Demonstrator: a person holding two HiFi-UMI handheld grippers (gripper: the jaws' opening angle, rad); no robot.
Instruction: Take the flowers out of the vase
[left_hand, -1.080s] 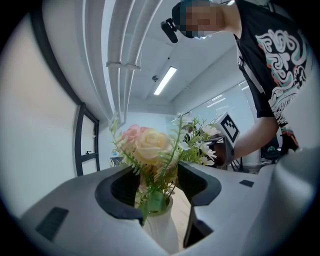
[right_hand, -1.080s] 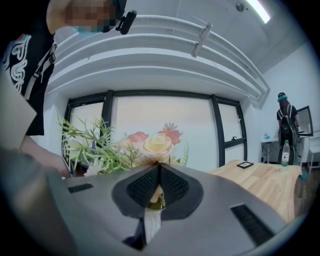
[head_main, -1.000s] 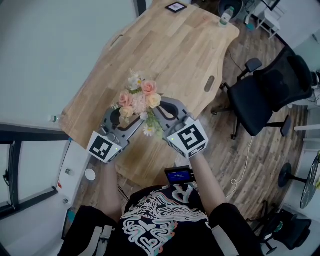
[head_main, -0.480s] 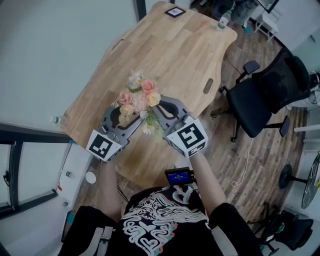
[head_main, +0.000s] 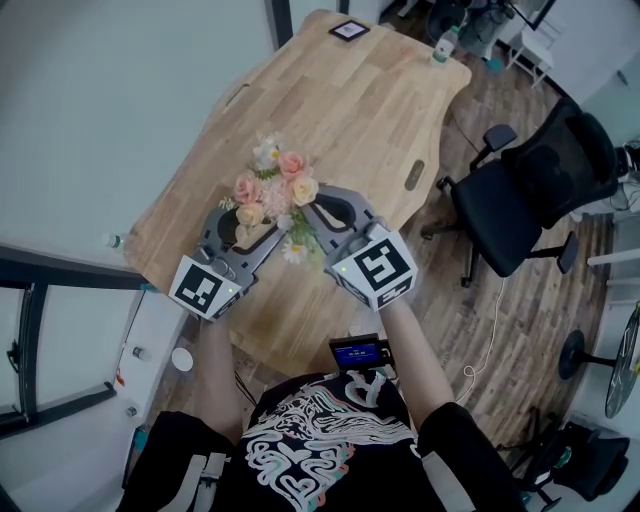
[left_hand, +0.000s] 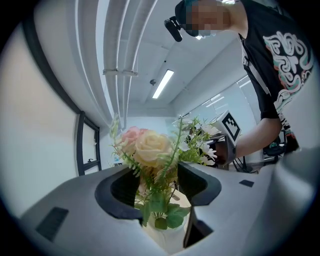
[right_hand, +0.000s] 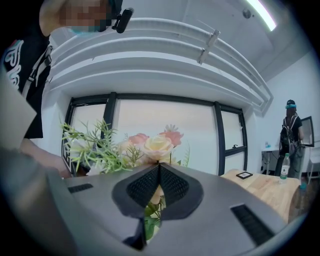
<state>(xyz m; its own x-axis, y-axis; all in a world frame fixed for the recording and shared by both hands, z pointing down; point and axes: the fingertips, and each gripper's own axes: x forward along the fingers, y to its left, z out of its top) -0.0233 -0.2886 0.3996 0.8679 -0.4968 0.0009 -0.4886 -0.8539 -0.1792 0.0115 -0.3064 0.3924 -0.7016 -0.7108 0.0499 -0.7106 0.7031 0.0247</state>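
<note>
Vase (left_hand: 168, 239) clamped between wide-set jaws of left gripper (head_main: 243, 226), right gripper (head_main: 307, 217) just beside it, jaws pressed together on stems of flowers (head_main: 276, 186), blooms above both grippers' tips, wooden table (head_main: 352, 108) beyond them, office chair (head_main: 540, 180) well off past right gripper

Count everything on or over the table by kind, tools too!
Tools: 2, the left tool and the right tool
Flower bunch: 1
Vase: 1
Bottle: 1
Black frame: 1
Total: 6
</note>
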